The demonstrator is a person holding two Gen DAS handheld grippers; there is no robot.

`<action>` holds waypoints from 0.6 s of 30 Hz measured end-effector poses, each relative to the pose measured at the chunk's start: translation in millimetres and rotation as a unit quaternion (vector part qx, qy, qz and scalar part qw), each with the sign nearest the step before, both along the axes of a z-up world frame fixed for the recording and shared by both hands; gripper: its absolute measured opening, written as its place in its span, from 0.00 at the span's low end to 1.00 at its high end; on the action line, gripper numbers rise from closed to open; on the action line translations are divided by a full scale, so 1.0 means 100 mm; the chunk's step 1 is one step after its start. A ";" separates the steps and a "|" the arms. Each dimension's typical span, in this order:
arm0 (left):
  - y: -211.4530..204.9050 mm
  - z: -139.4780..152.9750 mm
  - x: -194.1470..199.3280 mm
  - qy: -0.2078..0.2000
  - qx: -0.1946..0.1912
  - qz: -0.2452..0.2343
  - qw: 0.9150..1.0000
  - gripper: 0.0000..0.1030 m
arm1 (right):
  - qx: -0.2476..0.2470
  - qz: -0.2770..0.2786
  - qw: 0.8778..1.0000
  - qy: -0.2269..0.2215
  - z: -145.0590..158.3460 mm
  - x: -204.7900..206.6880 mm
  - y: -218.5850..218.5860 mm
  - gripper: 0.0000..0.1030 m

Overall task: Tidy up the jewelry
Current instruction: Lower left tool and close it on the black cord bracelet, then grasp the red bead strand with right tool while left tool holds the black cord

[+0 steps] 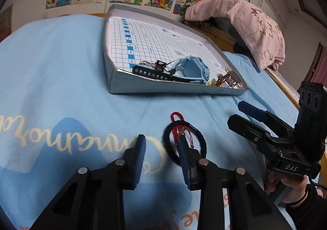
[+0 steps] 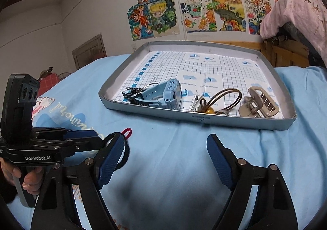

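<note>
Now my left gripper (image 1: 161, 160) spread, nothing held, one pad (image 1: 184, 160) inside the black loop (image 1: 185, 141) with red cord (image 1: 176, 125) on the sheet (image 1: 61, 66) | right gripper (image 2: 165, 160) wide, empty, beside it | tray (image 2: 224, 122) beyond holds watch (image 2: 163, 98), clip (image 2: 260, 102); its near wall must be cleared.

The tray (image 2: 224, 122) is grey, with a white lining printed in a blue grid. The watch (image 2: 163, 98) is light blue, the hair tie (image 1: 201, 140) black, the braided cord (image 1: 175, 116) red. The bedsheet (image 1: 61, 66) is pale blue with cream lettering, and the gripper pads (image 2: 216, 158) are dark blue.
</note>
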State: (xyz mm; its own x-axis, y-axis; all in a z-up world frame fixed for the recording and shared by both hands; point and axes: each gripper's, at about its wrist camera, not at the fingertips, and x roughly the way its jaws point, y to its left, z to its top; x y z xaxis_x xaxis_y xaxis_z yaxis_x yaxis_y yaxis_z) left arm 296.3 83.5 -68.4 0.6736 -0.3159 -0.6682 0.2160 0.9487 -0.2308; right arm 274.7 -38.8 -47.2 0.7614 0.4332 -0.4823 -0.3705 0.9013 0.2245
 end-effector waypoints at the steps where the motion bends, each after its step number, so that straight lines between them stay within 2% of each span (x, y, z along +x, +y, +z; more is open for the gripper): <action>1: 0.00 -0.01 0.02 0.002 0.001 -0.001 1.000 0.25 | 0.001 0.000 1.000 0.001 0.00 0.01 0.00 0.76; 7: -0.02 -0.05 0.09 0.011 -0.001 0.000 1.000 0.12 | -0.003 0.004 1.000 0.005 -0.04 0.06 0.03 0.75; 18: -0.02 -0.09 0.08 0.006 -0.001 0.003 1.000 0.06 | -0.010 0.012 1.000 0.017 -0.10 0.12 0.10 0.74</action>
State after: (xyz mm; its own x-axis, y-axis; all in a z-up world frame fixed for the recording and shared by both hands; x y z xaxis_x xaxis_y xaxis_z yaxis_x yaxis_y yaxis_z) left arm 304.4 81.4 -77.3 0.6672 -0.3137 -0.6756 0.2082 0.9494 -0.2352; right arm 286.4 -29.1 -57.2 0.7338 0.4409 -0.5169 -0.3837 0.8968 0.2201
